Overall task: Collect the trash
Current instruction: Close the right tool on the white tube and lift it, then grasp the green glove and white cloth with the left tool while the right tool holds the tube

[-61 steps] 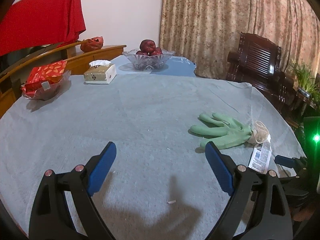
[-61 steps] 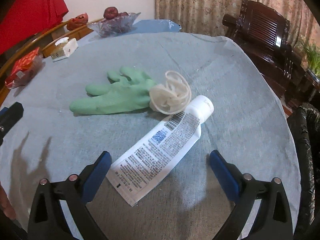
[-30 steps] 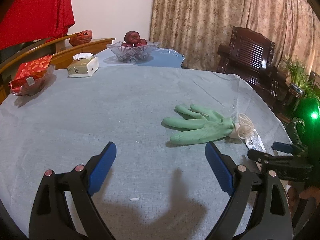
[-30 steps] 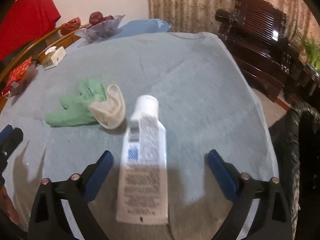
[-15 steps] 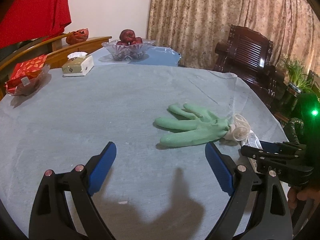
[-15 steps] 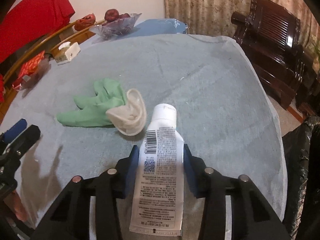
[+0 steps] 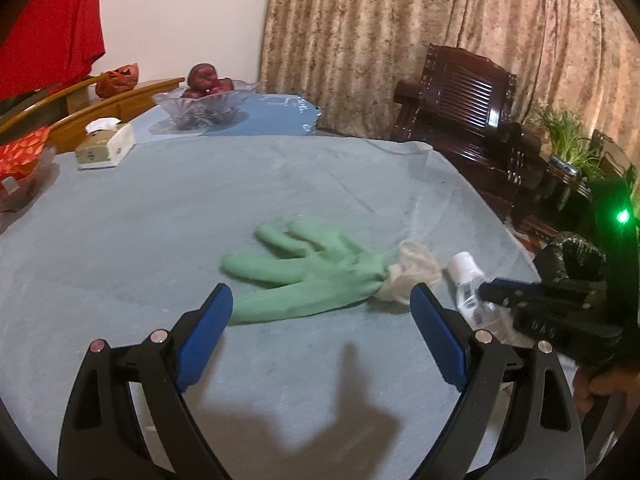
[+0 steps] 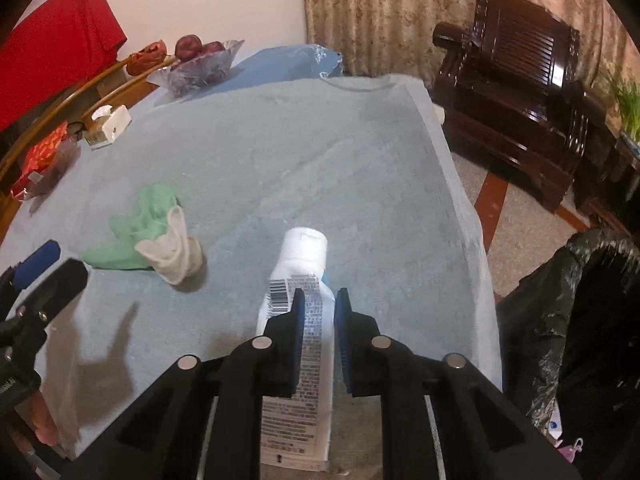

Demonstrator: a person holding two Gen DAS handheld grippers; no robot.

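Observation:
My right gripper (image 8: 318, 300) is shut on a white squeeze tube (image 8: 300, 276) with a barcode label, cap pointing away, held over the table's right side. The tube also shows in the left wrist view (image 7: 466, 280), in the right gripper's black fingers (image 7: 516, 292). A green work glove (image 7: 304, 280) with a cream cuff (image 7: 412, 276) lies on the table just beyond my left gripper (image 7: 320, 314), which is open and empty above the cloth. The glove also shows in the right wrist view (image 8: 140, 232), left of the tube.
A blue-grey cloth covers the round table (image 7: 160, 220). A tissue box (image 7: 106, 146), a glass fruit bowl (image 7: 206, 102) and a dish of red packets (image 7: 20, 168) stand at the far left. A black trash bag (image 8: 568, 312) sits on the floor to the right. A dark wooden chair (image 8: 516, 80) stands beyond.
My right gripper has closed on the tube and lifted it, swinging toward the table's right edge. My left gripper has moved closer to the glove and stays open.

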